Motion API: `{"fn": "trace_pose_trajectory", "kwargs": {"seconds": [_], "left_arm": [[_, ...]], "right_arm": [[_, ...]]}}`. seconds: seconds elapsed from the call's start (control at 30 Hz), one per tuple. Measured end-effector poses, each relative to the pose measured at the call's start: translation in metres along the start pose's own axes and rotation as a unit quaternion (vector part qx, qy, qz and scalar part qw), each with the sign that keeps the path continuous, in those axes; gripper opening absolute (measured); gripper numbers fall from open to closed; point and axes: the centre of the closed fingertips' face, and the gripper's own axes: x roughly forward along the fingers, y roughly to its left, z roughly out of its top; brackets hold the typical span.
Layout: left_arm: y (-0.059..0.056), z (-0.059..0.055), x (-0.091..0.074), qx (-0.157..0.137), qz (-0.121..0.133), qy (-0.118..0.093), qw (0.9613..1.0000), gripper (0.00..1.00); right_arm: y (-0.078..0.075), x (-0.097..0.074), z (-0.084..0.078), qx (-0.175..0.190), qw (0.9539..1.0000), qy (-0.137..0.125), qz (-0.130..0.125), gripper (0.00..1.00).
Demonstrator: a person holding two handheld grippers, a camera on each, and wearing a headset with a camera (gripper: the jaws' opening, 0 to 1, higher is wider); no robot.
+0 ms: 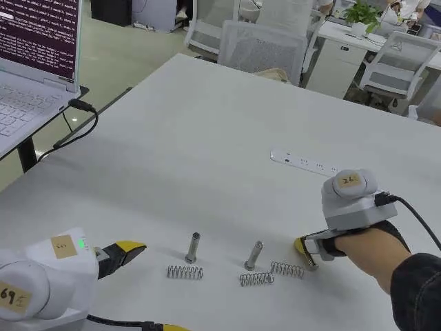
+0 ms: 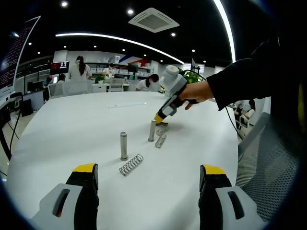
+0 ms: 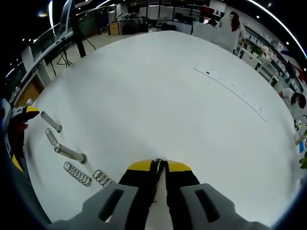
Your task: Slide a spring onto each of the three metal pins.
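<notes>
Left spring point(image 1: 185, 272), middle spring point(image 1: 256, 278) and right spring point(image 1: 286, 269) lie flat in a row on the white table point(image 1: 207, 138), head view. Left pin point(image 1: 193, 247) and right pin point(image 1: 254, 255) stand upright just behind them, bare of any spring. The left gripper point(image 1: 146, 288) is at the lower left with its jaws spread. The right gripper point(image 1: 307, 252), held in a hand point(image 1: 365, 248), points its tip down just beside the right spring. A power strip point(image 1: 303, 163) lies farther back and a laptop point(image 1: 34, 62) sits at the upper left.

Left gripper view: the jaws are released, wide apart, with nothing between them. The left spring point(image 2: 131, 164) lies nearest, beside the left pin point(image 2: 123, 146). Beyond are the middle spring point(image 2: 160, 140), the right pin point(image 2: 152, 130) and the right gripper point(image 2: 162, 117).

Right gripper view: the jaws are clenched on a thin metal piece, apparently a third pin point(image 3: 157, 165). The right spring point(image 3: 101, 178) and middle spring point(image 3: 76, 173) lie at the lower left, beside the right pin point(image 3: 69, 153).
</notes>
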Motion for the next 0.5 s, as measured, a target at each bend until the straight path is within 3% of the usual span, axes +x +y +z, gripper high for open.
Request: {"fn": "trace_pose_trajectory", "kwargs": {"seconds": [0.5], "left_arm": [[-0.0027, 0.0012, 0.0000, 0.001, -0.004, 0.001, 1.0000, 0.84]], "right_arm": [[-0.0004, -0.0010, -0.0009, 0.002, 1.0000, -0.007, 0.000, 0.06]]}}
